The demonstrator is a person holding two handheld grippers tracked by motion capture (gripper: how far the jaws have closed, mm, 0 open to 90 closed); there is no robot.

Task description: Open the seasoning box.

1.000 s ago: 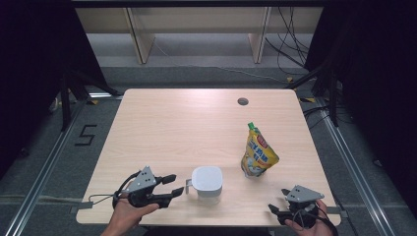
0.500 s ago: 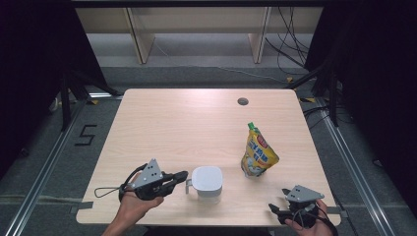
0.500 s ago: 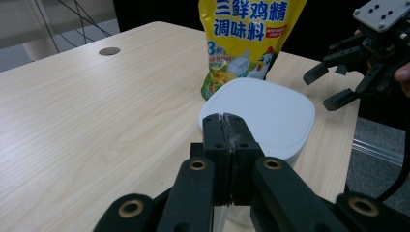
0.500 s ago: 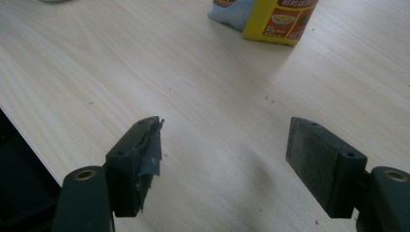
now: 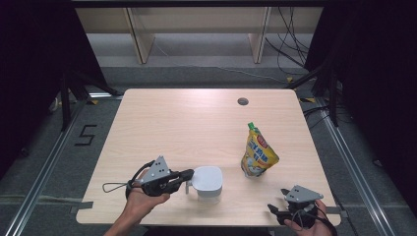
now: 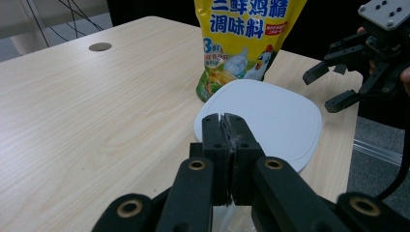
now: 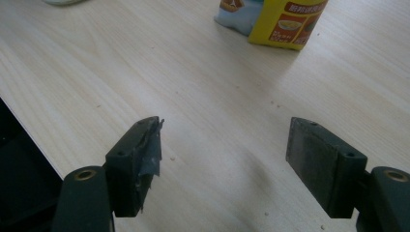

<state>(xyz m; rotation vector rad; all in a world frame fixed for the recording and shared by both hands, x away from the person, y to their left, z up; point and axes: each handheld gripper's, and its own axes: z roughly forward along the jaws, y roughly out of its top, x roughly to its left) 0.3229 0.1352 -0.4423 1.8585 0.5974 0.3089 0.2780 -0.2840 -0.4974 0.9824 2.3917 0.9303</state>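
Clearly white lidded cup (image 5: 208, 181), rounded-square lid, handle pinched in left tongs (image 5: 188, 175)

Tabletop (image 5: 172, 123): lidded cup (image 5: 207, 183) near front edge, approx. centre. Standing pouch (image 5: 257, 153) just right of it & slightly further back, apart from cup. Cable hole (image 5: 242, 102) at far side, right of centre, well behind pouch. Left gripper (image 5: 186, 175) just left of cup, jaws at its handle. Right gripper (image 5: 273, 210) at front right corner, in front of pouch.
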